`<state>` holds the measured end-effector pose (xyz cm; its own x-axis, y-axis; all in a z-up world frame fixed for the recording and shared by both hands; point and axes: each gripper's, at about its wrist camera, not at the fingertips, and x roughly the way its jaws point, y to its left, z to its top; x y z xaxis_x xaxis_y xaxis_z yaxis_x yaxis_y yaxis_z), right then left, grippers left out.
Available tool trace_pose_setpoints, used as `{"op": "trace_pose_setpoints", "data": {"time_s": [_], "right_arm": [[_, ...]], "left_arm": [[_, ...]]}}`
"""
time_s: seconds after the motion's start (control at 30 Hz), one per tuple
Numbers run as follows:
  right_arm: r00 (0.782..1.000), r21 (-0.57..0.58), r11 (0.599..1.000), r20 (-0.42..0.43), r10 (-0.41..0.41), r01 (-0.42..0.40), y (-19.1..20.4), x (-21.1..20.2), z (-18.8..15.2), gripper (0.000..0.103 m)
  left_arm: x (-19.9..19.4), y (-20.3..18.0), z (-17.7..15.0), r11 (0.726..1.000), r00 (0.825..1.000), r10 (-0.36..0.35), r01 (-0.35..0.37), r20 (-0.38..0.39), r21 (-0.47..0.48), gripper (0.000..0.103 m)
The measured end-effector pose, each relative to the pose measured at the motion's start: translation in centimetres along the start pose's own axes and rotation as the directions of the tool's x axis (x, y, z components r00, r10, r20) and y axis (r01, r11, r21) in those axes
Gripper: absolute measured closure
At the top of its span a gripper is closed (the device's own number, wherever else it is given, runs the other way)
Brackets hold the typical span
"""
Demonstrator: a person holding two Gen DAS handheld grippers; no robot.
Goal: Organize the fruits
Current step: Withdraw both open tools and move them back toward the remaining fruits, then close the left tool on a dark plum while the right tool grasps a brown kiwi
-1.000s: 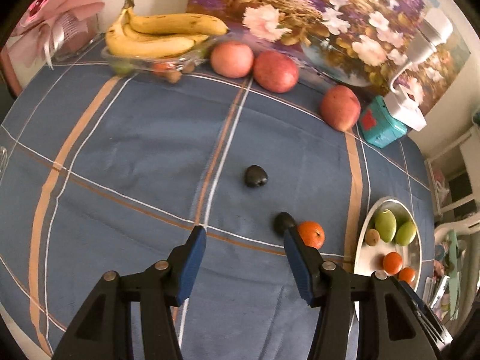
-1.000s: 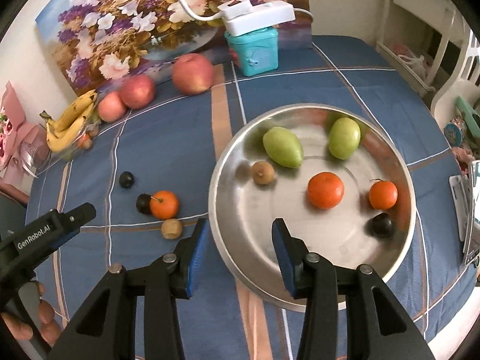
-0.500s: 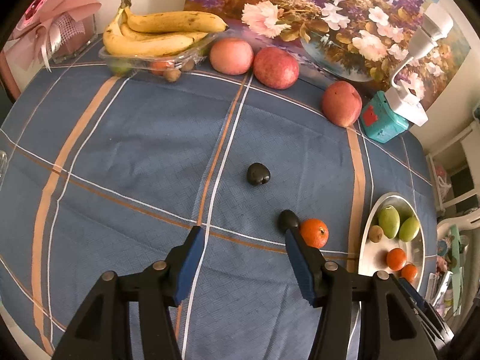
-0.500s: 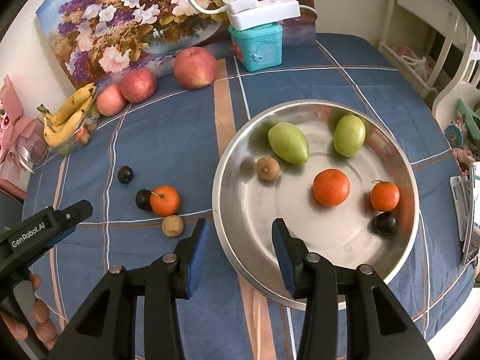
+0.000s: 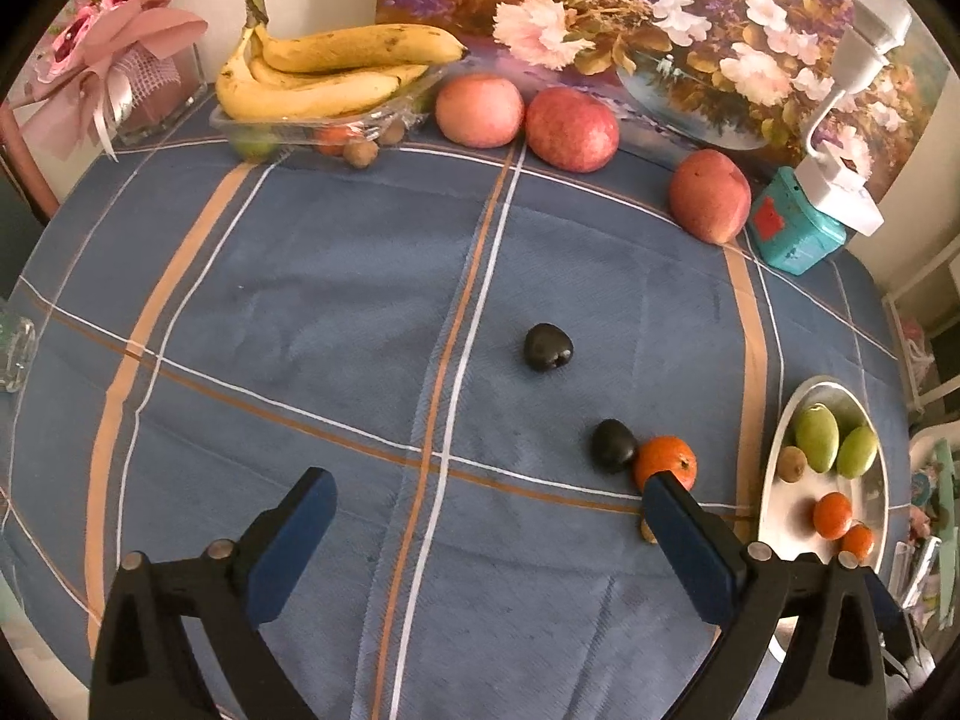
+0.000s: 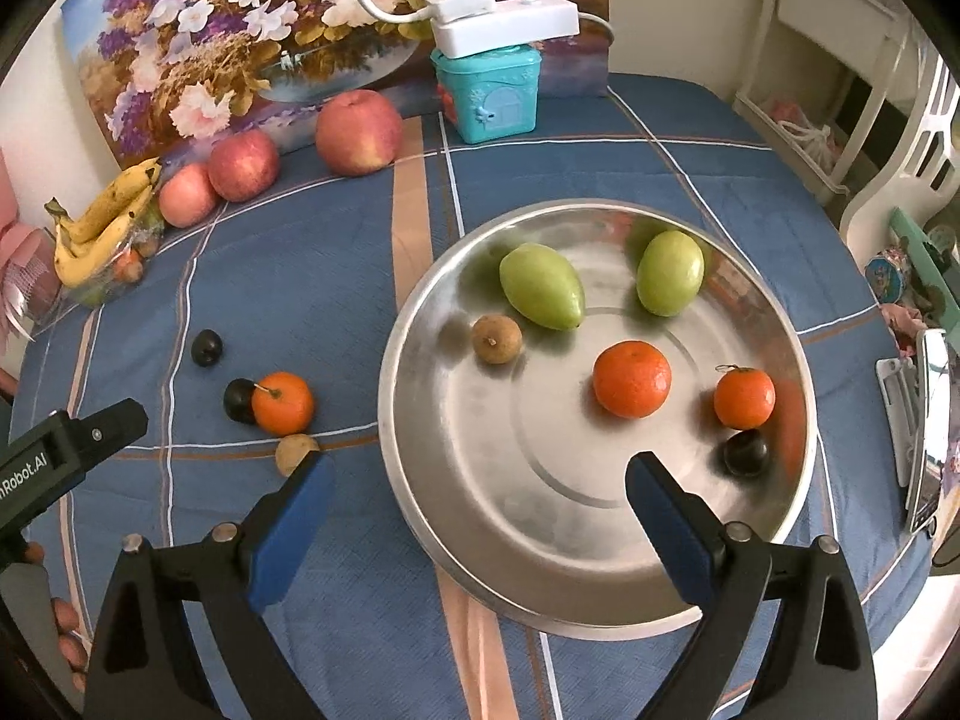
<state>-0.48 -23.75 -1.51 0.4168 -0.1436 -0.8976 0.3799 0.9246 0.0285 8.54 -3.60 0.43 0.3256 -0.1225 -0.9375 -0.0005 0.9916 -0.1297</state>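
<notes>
A steel bowl (image 6: 456, 516) holds two green fruits (image 6: 541, 293), two oranges (image 6: 631, 379), a brown longan (image 6: 495, 339) and a dark plum (image 6: 745, 453). On the blue cloth to its left lie an orange (image 6: 282, 402), two dark plums (image 6: 206, 347) and a longan (image 6: 292, 452). My right gripper (image 6: 477, 483) hovers over the bowl's near rim, its jaws opening wide with nothing between them. My left gripper (image 5: 489, 495) hangs above the cloth, jaws opening, empty; the loose orange (image 5: 666, 462) and a plum (image 5: 612, 446) sit just beyond its right finger (image 5: 690, 546).
Three apples (image 5: 572, 129) and a tray of bananas (image 5: 327, 75) line the far side before a flower painting. A teal box (image 6: 487, 93) carries a white lamp base. A phone (image 6: 927, 432) lies at the right table edge. A person's fingers (image 6: 63, 630) hold the left gripper.
Both grippers' jaws have spread much wider apart. Neither hand has shifted noticeably, and the fruits lie where they were.
</notes>
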Motion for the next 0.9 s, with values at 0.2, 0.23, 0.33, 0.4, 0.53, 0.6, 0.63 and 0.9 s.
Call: {"op": "trace_pose_setpoints", "data": {"time_s": [0.2, 0.23, 0.33, 0.4, 0.53, 0.6, 0.63, 0.9], "right_arm": [[1.0, -0.018, 1.0, 0.001, -0.014, 0.014, 0.4, 0.1, -0.1, 0.006], [1.0, -0.02, 1.0, 0.0, -0.013, 0.013, 0.5, 0.1, -0.1, 0.006], [1.0, -0.039, 0.999, -0.002, 0.012, -0.012, 1.0, 0.2, 0.0, 0.006], [0.999, -0.043, 0.998, 0.002, 0.047, -0.047, 1.5, 0.1, 0.3, 0.006], [0.989, -0.028, 0.989, 0.005, 0.148, -0.148, 2.5, 0.0, 0.8, 0.006], [0.987, -0.045, 0.986, 0.009, 0.16, -0.16, 3.4, 0.0, 1.0, 0.006], [0.986, -0.053, 0.985, 0.01, 0.166, -0.165, 3.7, 0.1, 1.0, 0.006], [0.973, -0.109, 0.967, -0.03, 0.228, -0.23, 7.5, 1.4, 1.3, 0.035]], "left_arm": [[-0.1, 0.4, 0.3, 1.0, 1.0, 0.006, -0.006, 0.013, -0.004, 0.0], [-0.1, 0.3, 0.3, 1.0, 1.0, 0.005, -0.005, 0.019, 0.001, 0.0], [-0.5, 0.0, 0.6, 1.0, 0.999, -0.003, 0.002, 0.048, 0.023, 0.0], [-0.7, -0.3, 1.0, 0.999, 0.998, -0.015, 0.012, 0.068, 0.036, 0.0], [-0.8, -0.3, 1.8, 0.997, 0.994, -0.053, 0.048, 0.091, 0.054, 0.0], [-0.2, 0.1, 2.3, 0.994, 0.994, -0.097, 0.094, 0.059, 0.048, 0.0], [0.1, 0.4, 2.5, 0.992, 0.992, -0.119, 0.118, 0.042, 0.036, 0.0], [2.8, 0.6, 3.2, 0.991, 0.992, -0.129, 0.129, -0.002, 0.037, 0.005]]}}
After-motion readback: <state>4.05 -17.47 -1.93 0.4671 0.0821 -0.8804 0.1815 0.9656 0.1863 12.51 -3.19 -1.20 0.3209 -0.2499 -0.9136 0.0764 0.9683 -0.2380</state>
